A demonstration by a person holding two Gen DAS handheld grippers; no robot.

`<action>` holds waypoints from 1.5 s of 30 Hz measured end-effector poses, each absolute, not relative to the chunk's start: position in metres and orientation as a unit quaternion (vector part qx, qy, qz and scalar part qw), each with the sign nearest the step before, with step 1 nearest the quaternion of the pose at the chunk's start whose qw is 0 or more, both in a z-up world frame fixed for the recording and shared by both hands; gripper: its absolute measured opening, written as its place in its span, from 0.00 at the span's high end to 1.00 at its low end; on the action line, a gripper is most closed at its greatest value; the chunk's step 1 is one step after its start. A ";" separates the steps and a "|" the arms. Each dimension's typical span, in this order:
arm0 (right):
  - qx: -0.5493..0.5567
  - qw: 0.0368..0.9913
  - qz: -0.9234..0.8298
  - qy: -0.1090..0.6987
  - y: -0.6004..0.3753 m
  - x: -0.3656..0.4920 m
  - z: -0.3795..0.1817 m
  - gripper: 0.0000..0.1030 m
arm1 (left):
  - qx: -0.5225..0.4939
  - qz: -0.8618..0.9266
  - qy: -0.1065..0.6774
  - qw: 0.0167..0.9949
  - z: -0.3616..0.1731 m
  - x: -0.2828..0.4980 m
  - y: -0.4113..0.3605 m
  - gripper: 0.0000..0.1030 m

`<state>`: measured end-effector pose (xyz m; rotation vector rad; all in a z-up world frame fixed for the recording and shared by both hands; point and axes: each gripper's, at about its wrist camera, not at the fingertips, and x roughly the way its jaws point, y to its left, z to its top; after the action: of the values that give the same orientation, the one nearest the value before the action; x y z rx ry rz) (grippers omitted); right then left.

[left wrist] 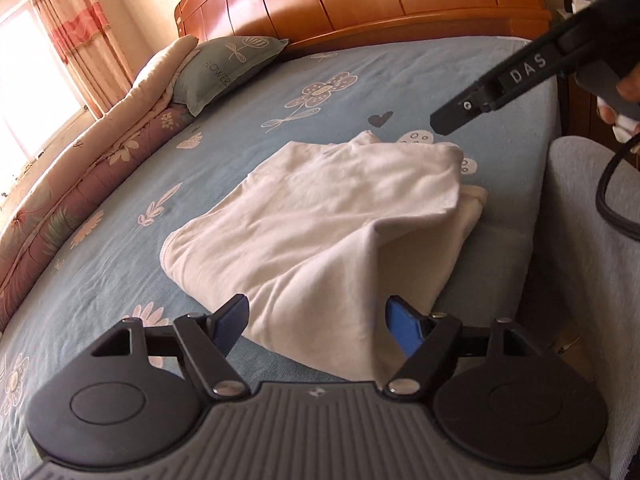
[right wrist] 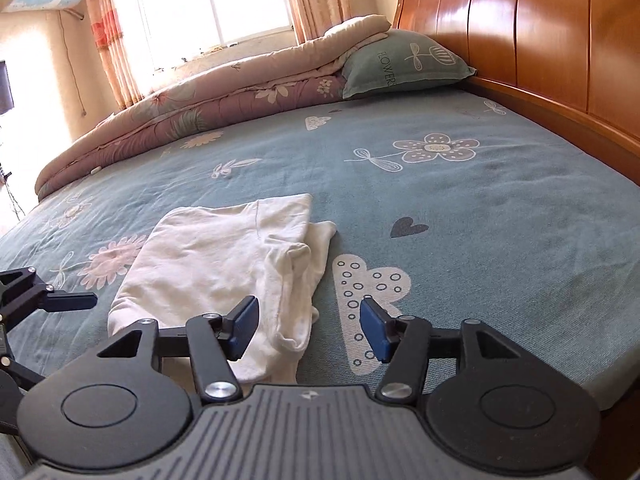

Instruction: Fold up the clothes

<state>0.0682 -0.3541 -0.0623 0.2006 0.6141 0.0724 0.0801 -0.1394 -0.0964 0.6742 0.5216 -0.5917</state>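
A folded white garment point(left wrist: 320, 224) lies on the blue flowered bed sheet point(left wrist: 280, 92). My left gripper point(left wrist: 318, 326) is open, its jaws on either side of the garment's near corner, which lies between the blue pads. My right gripper point(right wrist: 308, 328) is open above the garment's near right end point(right wrist: 224, 256), holding nothing. The right gripper's black finger point(left wrist: 472, 108) shows in the left wrist view, hovering beyond the garment's far right corner. Part of the left gripper point(right wrist: 48, 300) shows at the left edge of the right wrist view.
A rolled quilt point(right wrist: 200, 112) and a green pillow point(right wrist: 400, 64) lie along the far side of the bed. A wooden headboard point(right wrist: 540, 32) stands on the right. A window with curtains point(right wrist: 208, 0) is behind. A grey cloth point(left wrist: 580, 280) hangs at the bed's near edge.
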 end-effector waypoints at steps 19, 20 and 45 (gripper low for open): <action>0.072 0.950 0.028 0.301 -0.345 0.062 -0.055 0.34 | 0.233 -0.299 0.320 0.868 -0.094 0.089 -0.086 0.36; 0.072 0.951 0.029 0.300 -0.345 0.062 -0.054 0.32 | 0.219 -0.306 0.317 0.871 -0.086 0.091 -0.083 0.36; 0.101 0.947 0.058 0.299 -0.352 0.063 -0.065 0.31 | 0.154 -0.379 0.341 0.847 -0.076 0.138 -0.111 0.28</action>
<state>0.0635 -0.3520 -0.0647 0.2050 0.6097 0.1185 0.1379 -0.1113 -0.0759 0.3245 0.7187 -0.7983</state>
